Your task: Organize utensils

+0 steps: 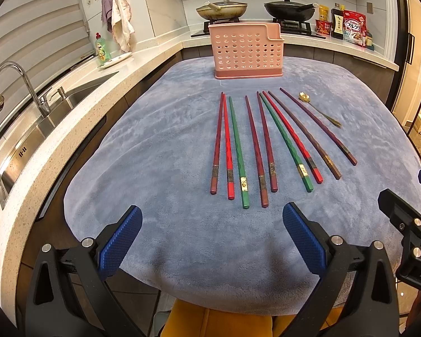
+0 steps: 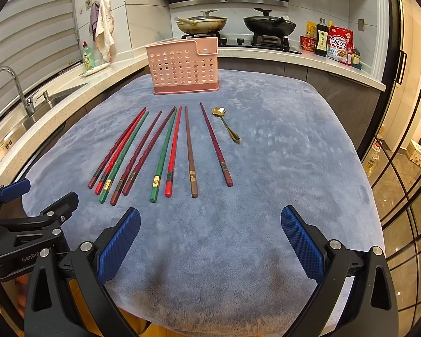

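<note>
Several chopsticks (image 1: 262, 146) (image 2: 162, 151), red, green, maroon and brown, lie side by side on a blue-grey cloth (image 1: 160, 146) (image 2: 280, 154). A small gold spoon (image 1: 320, 109) (image 2: 227, 125) rests to their right. Behind them a pink perforated utensil holder (image 1: 248, 52) (image 2: 183, 67) stands upright. My left gripper (image 1: 212, 230) hovers open over the cloth's near edge, short of the chopstick ends. My right gripper (image 2: 210, 230) is open too, empty, near the front edge. Each gripper shows at the side of the other's view.
A sink with a faucet (image 1: 22, 90) (image 2: 11, 90) runs along the left counter, with a dish-soap bottle (image 1: 102, 47). Two lidded pans (image 1: 255, 9) (image 2: 235, 24) sit on the stove behind the holder. Food packages (image 2: 334, 43) stand at the back right. Glass doors (image 2: 401, 168) are on the right.
</note>
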Demonstrator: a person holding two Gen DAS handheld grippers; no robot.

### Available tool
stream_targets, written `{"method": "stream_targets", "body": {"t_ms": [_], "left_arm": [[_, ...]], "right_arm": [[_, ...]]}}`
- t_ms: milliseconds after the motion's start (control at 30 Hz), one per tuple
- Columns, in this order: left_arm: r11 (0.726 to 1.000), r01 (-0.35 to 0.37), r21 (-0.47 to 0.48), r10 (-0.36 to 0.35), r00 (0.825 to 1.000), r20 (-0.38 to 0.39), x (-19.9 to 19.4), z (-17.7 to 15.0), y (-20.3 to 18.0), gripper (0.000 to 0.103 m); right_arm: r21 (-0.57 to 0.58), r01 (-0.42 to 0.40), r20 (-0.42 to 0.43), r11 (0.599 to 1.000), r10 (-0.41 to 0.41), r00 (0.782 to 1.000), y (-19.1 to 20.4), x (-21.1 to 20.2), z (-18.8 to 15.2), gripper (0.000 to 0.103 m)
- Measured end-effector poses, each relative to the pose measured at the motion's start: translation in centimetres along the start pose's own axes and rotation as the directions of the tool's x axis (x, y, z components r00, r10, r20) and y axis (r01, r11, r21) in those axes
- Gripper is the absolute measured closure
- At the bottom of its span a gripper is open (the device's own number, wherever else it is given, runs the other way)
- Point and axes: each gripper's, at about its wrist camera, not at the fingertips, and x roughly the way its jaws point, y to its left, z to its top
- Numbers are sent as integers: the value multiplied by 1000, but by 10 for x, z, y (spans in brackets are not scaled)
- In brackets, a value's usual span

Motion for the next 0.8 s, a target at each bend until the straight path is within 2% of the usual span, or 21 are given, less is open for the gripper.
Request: {"method": "stream_targets", "body": {"t_ms": [233,367,500,800], "left_arm": [[1000,6,-11,-7,1000,-13,3,-1,3,7],[996,13,-85,-18,998,-56,13,0,20,7],[985,59,-160,-72,994,-77,24,6,39,7],[984,20,-175,-44,990,-134,65,22,47,7]], "right_arm": [[0,1,-1,1000,-1,1000,-1,1,0,7],[9,5,-4,1000,-5,1000,-5,2,-1,7],[24,9,-11,1000,-9,1000,-11,7,3,7],[32,12,-26,999,-11,1000,-16,24,19,7]]}}
